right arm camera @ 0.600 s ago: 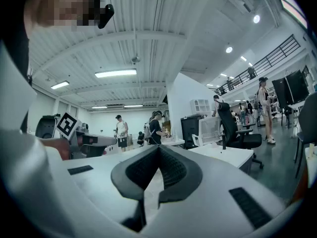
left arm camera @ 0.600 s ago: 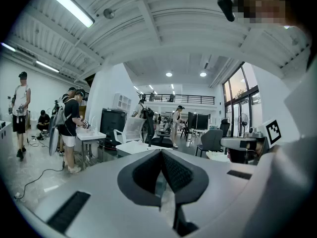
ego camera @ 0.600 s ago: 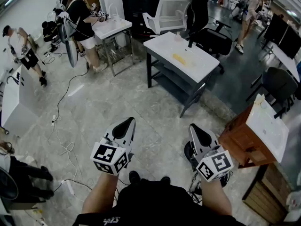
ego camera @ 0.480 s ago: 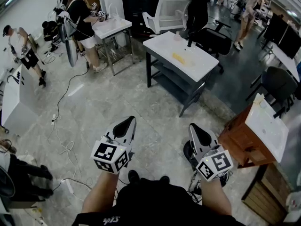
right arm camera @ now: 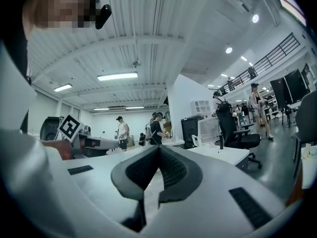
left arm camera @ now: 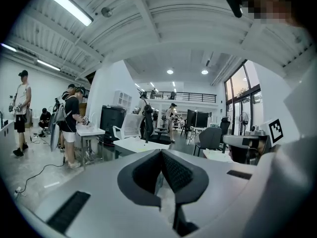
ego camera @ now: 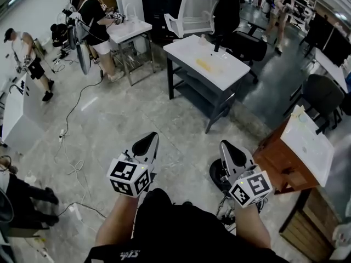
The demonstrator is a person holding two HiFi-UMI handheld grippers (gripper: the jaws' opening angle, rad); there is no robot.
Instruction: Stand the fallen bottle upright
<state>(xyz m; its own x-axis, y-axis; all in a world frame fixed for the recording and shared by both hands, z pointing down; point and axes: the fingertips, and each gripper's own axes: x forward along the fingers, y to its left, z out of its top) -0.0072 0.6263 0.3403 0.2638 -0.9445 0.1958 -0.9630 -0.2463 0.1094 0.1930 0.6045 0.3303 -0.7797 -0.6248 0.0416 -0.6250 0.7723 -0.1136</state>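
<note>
- I am finding no legible writing.
- Both the left tool (ego camera: pixel 147 145) and right tool (ego camera: pixel 230 152) are sitting pressed together, empty.
- One yellow item (ego camera: pixel 204 64), perhaps the bottle, is lying on the twelve-o'clock tabletop (ego camera: pixel 231 70).

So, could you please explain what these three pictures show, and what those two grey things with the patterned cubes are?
There is no robot arm here: a person holds a two-jaw gripper in each hand. The picture from above comes from a camera on the person's head, looking down at the left gripper and the right gripper. The marker cube on each is part of the gripper. The other two pictures come from cameras riding on the grippers, looking along their jaws. Both pairs of jaws are closed together with nothing between them. Ahead stands a white table with a yellowish thing lying on it, too small to identify. Other people work elsewhere in the hall.
</note>
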